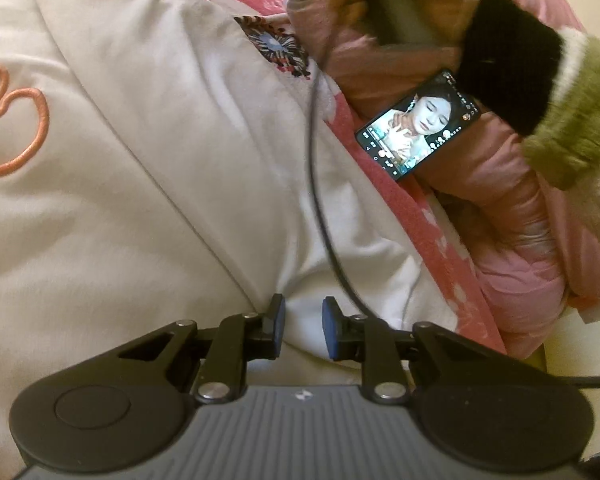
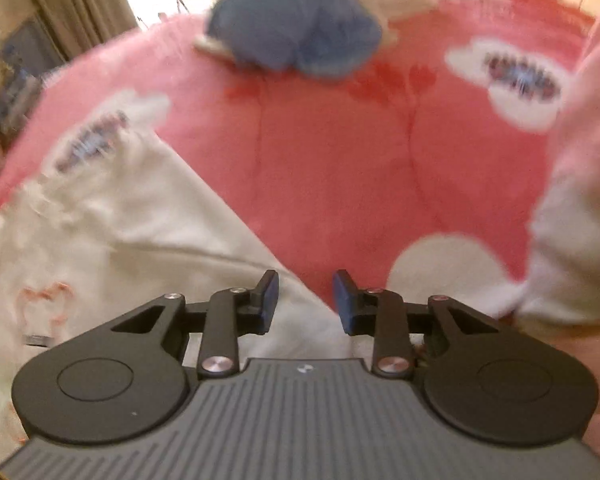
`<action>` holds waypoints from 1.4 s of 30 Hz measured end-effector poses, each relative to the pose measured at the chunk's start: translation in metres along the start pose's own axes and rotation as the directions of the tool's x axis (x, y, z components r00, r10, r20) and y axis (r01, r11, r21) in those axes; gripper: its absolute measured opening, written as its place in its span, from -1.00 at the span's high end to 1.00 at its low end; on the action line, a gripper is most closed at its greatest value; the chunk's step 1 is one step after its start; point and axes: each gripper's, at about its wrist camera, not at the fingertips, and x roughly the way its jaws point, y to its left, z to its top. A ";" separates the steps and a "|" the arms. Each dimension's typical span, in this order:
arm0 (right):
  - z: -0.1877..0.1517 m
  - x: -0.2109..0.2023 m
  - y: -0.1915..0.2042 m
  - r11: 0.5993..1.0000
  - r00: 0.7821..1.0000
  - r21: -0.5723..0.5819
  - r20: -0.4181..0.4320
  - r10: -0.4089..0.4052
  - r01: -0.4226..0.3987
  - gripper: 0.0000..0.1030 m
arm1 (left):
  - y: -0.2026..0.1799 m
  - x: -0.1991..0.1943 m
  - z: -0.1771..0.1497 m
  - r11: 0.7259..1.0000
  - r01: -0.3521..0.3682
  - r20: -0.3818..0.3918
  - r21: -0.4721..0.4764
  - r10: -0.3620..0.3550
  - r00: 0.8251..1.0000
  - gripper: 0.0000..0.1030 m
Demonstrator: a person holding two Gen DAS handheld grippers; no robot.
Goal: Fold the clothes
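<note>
A white sweatshirt with an orange stitched squiggle lies spread on the bed, on top of a pink blanket with white flower patches. It fills the left and middle of the left wrist view, and in the right wrist view it sits at the near left.

The left hand-held gripper hangs just over the white cloth with its blue pads spread apart and nothing between them. The right hand-held gripper is spread too and holds nothing; it sits over the edge where the sweatshirt meets the blanket.

I think the folding is only getting started, since the sweatshirt looks mostly flat and neither gripper has hold of it. The next move looks like a grab: each gripper should come down on an edge or corner of the sweatshirt and pinch the cloth.

A phone with its screen lit lies on the bed at the right, just beside the sweatshirt. A black cable trails across the cloth. A blue bundle of clothes sits at the far side of the bed.
</note>
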 end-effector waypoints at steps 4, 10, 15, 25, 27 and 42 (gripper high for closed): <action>-0.016 -0.065 0.003 0.996 0.999 -0.093 0.034 0.014 -0.011 0.45 | 0.002 -0.001 -0.001 1.000 0.011 0.001 0.001 -0.011 1.000 0.59; -0.088 -0.110 0.013 0.963 0.983 -0.216 -0.119 0.137 -0.160 0.44 | 0.007 -0.025 -0.011 0.999 -0.029 0.049 -0.044 0.031 0.998 0.58; -0.157 -0.059 0.032 0.954 0.958 -0.253 -0.273 0.090 -0.162 0.41 | 0.012 -0.059 -0.023 0.990 -0.091 0.111 -0.112 0.104 0.988 0.51; -0.125 -0.109 0.078 0.893 0.946 -0.315 -0.144 0.291 -0.323 0.40 | 0.033 -0.148 -0.060 0.930 -0.183 0.260 -0.318 0.271 0.927 0.23; -0.114 -0.105 0.103 0.869 0.923 -0.313 -0.144 0.356 -0.384 0.40 | 0.047 -0.194 -0.085 0.880 -0.205 0.323 -0.428 0.361 0.875 0.22; -0.066 -0.097 0.367 0.544 0.731 -0.488 -0.447 0.516 -0.683 0.36 | 0.159 -0.465 -0.310 0.170 -0.135 0.125 -0.976 0.948 0.291 -0.27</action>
